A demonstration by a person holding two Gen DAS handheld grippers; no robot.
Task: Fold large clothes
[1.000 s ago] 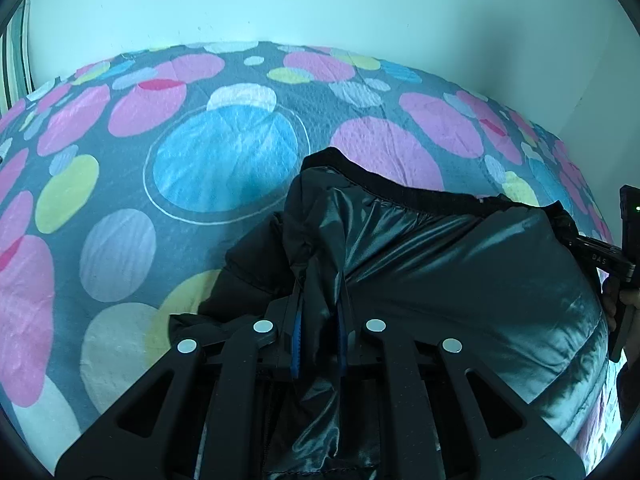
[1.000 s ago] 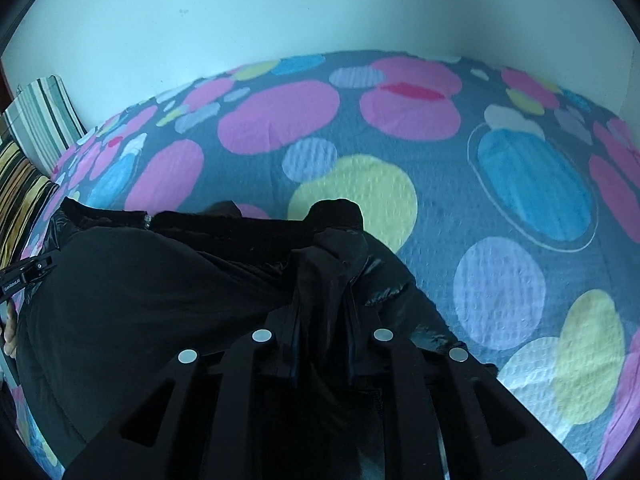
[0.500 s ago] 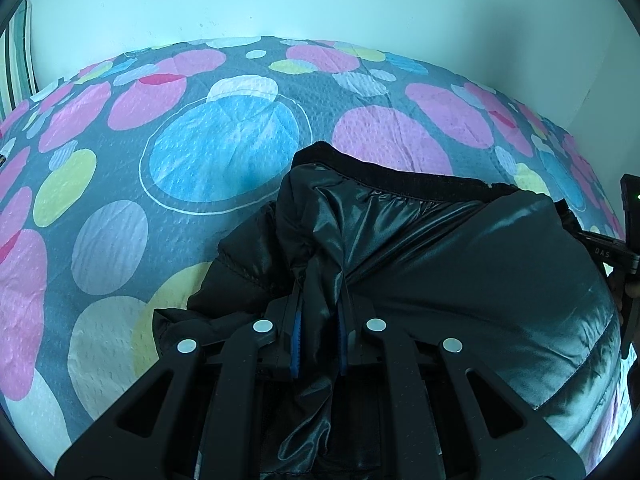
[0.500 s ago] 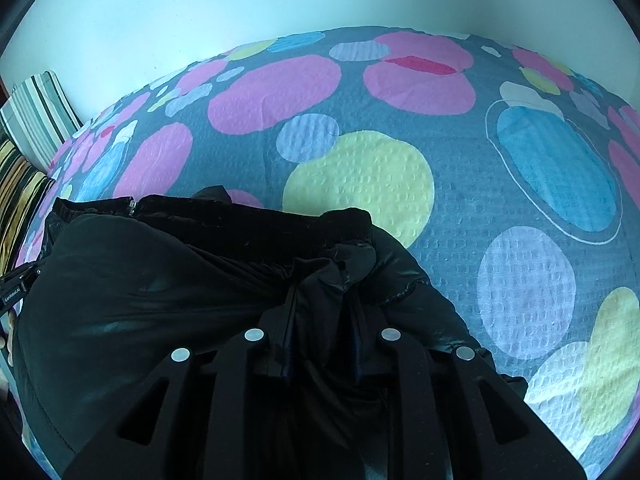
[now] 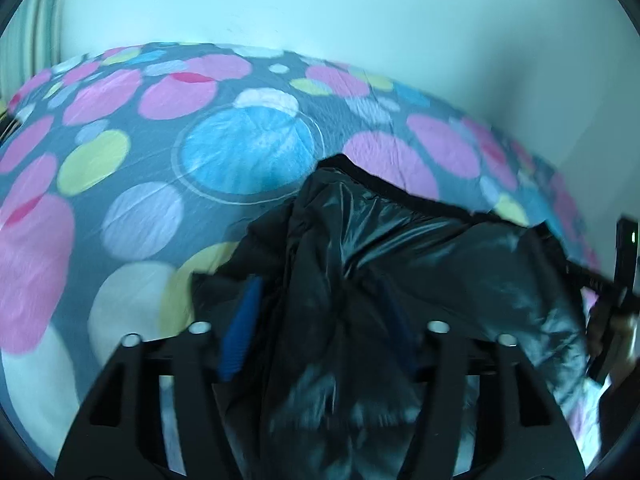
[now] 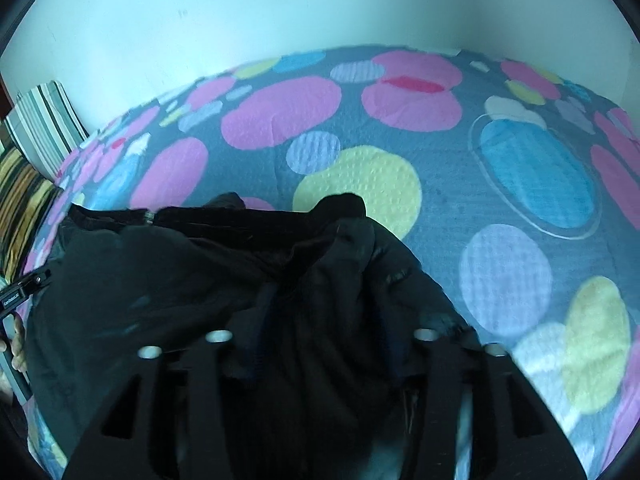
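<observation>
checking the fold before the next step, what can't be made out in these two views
- Left wrist view: the jacket runs off the bottom edge behind the opening left tongs; motion blur smears its near part.
- Right wrist view: the jacket's near part is dark, blurred, and covered by the opening right tongs.
- Sleeves and front: not visible in either view.
- Bed: near edge is hidden.

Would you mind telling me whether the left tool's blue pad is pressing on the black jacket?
Apart. The left wrist view shows the left tool opening, its blue pad swung clear of the black jacket fold bunched between the fingers.
</observation>
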